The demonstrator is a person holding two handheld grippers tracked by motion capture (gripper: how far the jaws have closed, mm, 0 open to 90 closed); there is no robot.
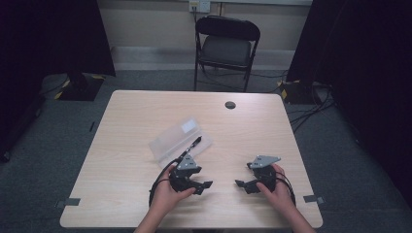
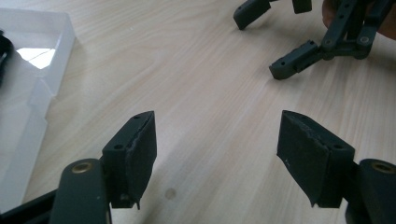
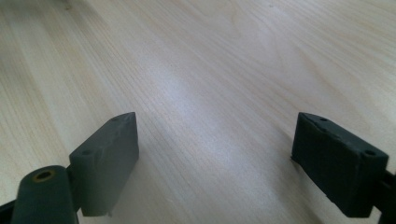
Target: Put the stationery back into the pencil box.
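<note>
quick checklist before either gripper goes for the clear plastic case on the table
1. Left gripper open, nothing between its jaws: ok.
2. Right gripper open, jaws empty over bare wood: ok.
3. Clear plastic case lying flat on the table, away from the edges: ok.
4. Black pen resting on the case, may roll off when it moves: not ok.
5. Case lid latched or loose: cannot tell.
6. The two grippers apart, not touching: ok.

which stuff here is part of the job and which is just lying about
Part of the job:
- clear plastic case, lying open on the table
- black pen lying in the case
- left tongs, open, nearest the case
- right tongs, open

Just lying about:
- folding chair behind the table
- round cable hole in the tabletop
</note>
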